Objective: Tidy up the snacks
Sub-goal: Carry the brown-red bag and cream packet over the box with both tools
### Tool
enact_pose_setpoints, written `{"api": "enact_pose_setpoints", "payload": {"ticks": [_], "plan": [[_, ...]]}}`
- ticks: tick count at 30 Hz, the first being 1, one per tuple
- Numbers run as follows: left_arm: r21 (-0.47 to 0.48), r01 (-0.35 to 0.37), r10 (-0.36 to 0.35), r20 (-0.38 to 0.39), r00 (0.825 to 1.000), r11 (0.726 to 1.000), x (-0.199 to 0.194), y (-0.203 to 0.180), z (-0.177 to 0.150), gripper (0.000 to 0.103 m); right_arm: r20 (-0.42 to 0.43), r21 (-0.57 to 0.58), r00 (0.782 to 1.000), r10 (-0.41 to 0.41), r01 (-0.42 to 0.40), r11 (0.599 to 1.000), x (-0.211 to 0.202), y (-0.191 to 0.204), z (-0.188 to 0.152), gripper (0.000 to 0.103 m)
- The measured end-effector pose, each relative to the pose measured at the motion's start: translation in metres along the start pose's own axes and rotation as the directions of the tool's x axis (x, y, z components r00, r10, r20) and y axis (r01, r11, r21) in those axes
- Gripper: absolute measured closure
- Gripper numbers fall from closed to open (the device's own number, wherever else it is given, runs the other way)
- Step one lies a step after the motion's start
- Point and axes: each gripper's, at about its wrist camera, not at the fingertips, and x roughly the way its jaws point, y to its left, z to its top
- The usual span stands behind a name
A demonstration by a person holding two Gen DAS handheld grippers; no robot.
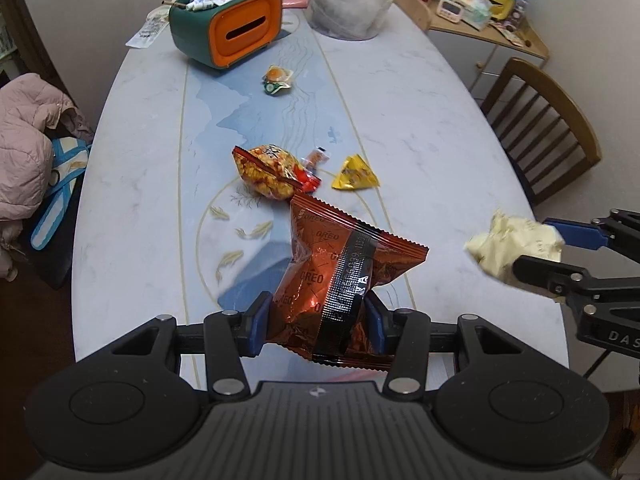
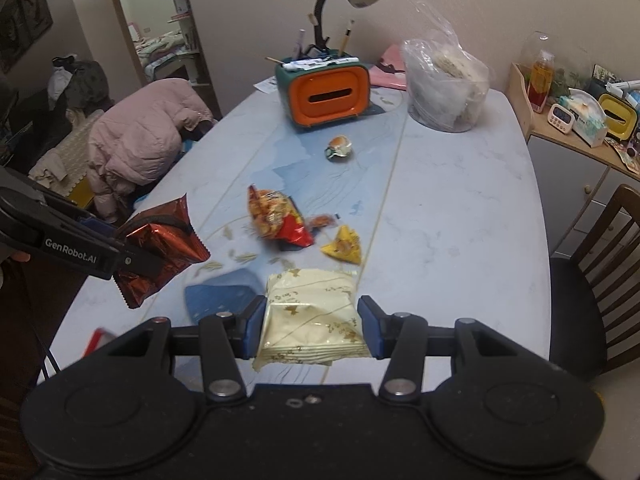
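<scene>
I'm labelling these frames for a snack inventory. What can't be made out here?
- Pale yellow packet: its print is too small to read in the right wrist view; blurred in the left wrist view.
- Red thing at the table edge: mostly hidden behind the right hand-held gripper.
- Small red wrapper: partly behind the orange snack bag.
- Red Oreo bag: its lower end is hidden by the left hand-held gripper.

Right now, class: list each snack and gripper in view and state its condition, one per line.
Left gripper: shut on Oreo packet, lifted.
Right gripper: shut on cream packet, lifted.
Orange snack bag: lying on table.
Yellow triangular packet: lying on table.
</scene>
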Motion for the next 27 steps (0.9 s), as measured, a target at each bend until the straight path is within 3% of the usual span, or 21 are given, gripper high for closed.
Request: {"api": "enact_pose_setpoints", "payload": {"ticks": [11, 18, 27], "plan": [[0.061, 0.04, -0.038, -0.034, 0.999, 0.997, -0.024, -0.013, -0.063, 0.056, -0.014, 0.002, 0.999, 0.029, -0.029, 1.0, -0.024, 0.041, -0.041, 0.057], [0.066, 0.059, -0.051, -0.114, 0.992, 0.996, -0.007, -0.014, -0.106, 0.056, -0.049, 0.017, 0.998, 0.045, -0.044, 0.999, -0.019, 0.059, -0.07, 0.057], [0.058, 0.076, -0.063, -0.197, 0.978, 0.995, 0.023, -0.019, -0.137, 0.056, -0.122, 0.062, 0.991, 0.049, -0.042, 0.997, 0.01, 0.072, -0.109, 0.057]]}}
